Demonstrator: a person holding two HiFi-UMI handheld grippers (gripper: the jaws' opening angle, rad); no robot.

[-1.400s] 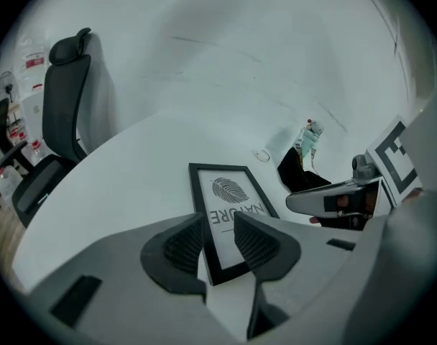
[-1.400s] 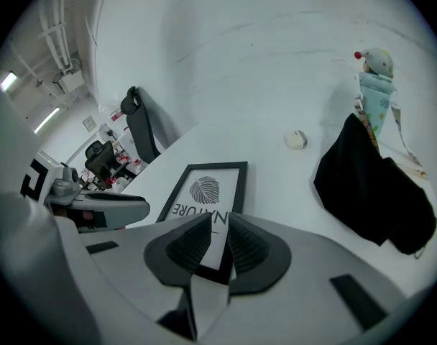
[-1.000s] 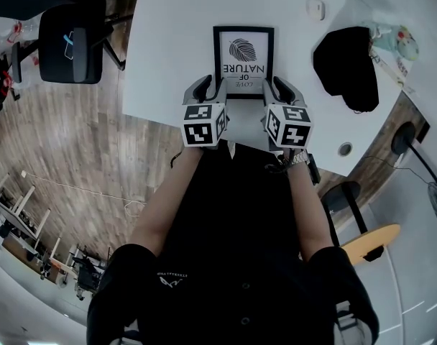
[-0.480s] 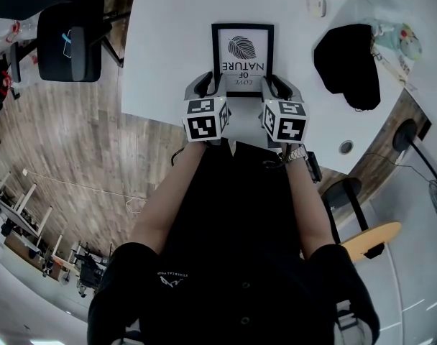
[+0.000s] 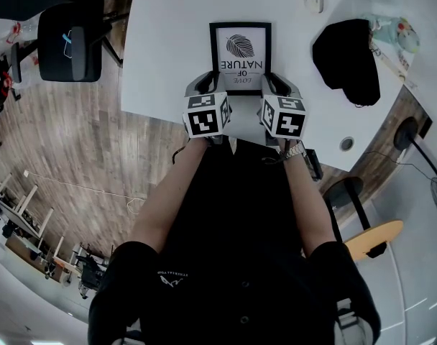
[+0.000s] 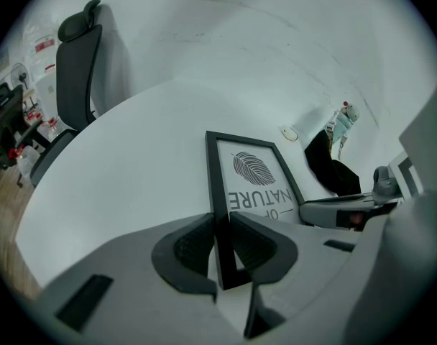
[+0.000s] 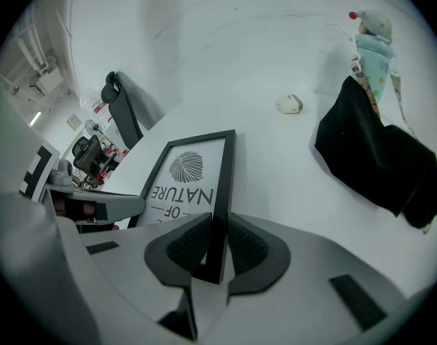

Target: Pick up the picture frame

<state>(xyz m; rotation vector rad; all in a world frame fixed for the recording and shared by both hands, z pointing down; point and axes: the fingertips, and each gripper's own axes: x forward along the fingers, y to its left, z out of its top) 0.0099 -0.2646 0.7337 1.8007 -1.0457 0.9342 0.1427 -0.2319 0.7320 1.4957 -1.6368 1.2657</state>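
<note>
Black, thin-railed rectangular picture frame [image 5: 240, 56] appears to lie flat on the smooth white counter [image 5: 168, 49]. Its long axis runs straight away from the person, and its white print of a leaf and the words "OF NATURE" reads upside down. In the head view the marker cubes and grey gripper bodies hide its near edge, and a further line of lettering is too covered to read. The left hand-held gripper [image 6: 222, 228] has just been closing, and its ribbed dark pads now pinch the frame's left rail close to the near corner. The right hand-held gripper [image 7: 217, 243] pinches the right rail the same way. A crumpled black cloth [image 5: 346, 60] lies well apart to the right, partly cut off in the left gripper view.
</note>
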